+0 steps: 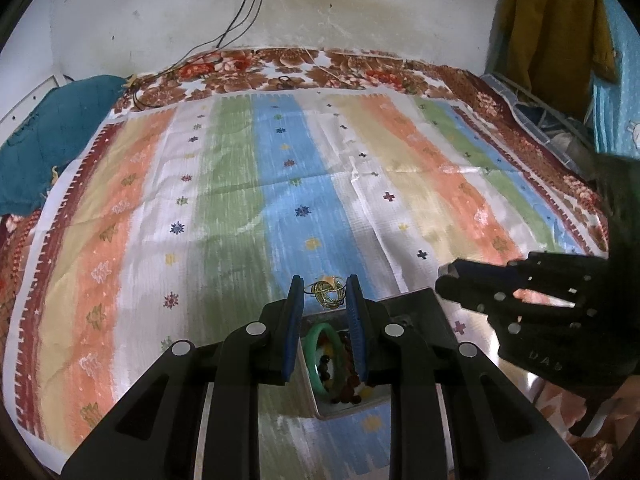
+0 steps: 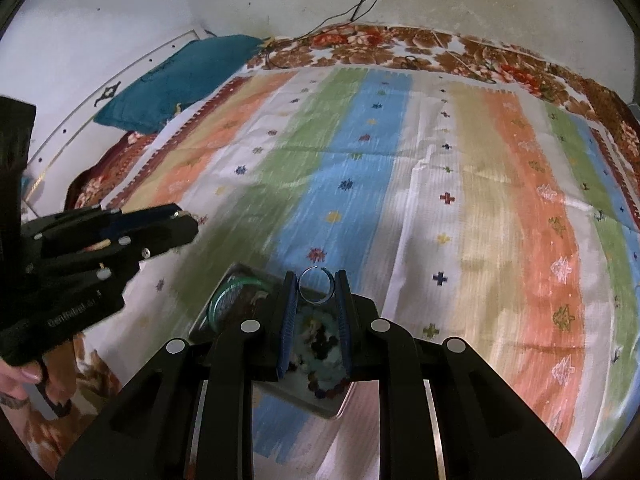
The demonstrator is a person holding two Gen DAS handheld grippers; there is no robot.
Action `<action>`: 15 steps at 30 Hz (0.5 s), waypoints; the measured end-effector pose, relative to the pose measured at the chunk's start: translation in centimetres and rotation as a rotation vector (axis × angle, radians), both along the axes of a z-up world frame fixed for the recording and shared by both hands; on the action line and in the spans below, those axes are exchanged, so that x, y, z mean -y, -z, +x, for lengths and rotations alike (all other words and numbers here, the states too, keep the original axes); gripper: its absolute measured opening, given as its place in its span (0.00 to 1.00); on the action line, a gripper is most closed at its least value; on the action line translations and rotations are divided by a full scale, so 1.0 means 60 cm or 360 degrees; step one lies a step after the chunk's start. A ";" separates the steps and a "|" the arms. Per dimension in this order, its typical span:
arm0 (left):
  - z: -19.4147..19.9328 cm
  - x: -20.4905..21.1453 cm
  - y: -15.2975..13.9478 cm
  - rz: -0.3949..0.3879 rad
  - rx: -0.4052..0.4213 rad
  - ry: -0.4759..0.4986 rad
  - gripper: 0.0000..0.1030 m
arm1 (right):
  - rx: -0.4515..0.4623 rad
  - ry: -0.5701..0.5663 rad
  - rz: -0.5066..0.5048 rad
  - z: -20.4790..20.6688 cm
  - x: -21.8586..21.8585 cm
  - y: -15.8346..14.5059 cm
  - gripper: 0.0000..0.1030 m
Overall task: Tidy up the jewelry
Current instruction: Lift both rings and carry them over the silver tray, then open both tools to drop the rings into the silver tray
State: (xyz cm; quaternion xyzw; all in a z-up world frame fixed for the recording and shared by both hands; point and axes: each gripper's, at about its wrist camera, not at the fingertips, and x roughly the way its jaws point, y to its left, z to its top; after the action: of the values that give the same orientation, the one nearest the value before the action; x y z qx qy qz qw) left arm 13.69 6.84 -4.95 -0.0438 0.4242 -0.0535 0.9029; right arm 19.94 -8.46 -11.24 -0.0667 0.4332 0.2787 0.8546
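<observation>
Striped cloth (image 1: 240,168) underneath; left fingers (image 1: 296,312) pinch gold wire bangles (image 1: 326,292), right fingers (image 2: 344,312) a ring (image 2: 315,286).

The left gripper (image 1: 325,294) tilts steeply downward, its blue pads (image 1: 295,322) narrowly parted with thin gold wire bangles (image 1: 328,289) pinched at the tips. The right gripper (image 2: 315,282) tilts likewise, jaws narrowly parted, gripping a thin open ring (image 2: 315,285) between the fingertips. A hand (image 2: 18,376) holds the left tool's handle
</observation>
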 end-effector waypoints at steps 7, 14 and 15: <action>-0.018 0.011 -0.001 -0.0044 0.0006 0.0046 0.20 | -0.0022 -0.0021 0.0046 -0.022 0.009 0.000 0.19; -0.021 0.019 0.004 -0.0060 -0.0035 0.0061 0.20 | -0.0047 -0.0043 0.0075 -0.028 0.009 0.001 0.19; -0.019 0.020 0.008 -0.0066 -0.0053 0.0066 0.20 | -0.0052 -0.0053 0.0078 -0.029 0.007 0.001 0.19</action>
State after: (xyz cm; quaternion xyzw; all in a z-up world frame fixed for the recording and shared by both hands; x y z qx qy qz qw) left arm 12.54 5.65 -5.40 -0.0545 0.4388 -0.0801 0.8933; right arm 18.22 -8.88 -11.30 -0.0485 0.4389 0.3044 0.8440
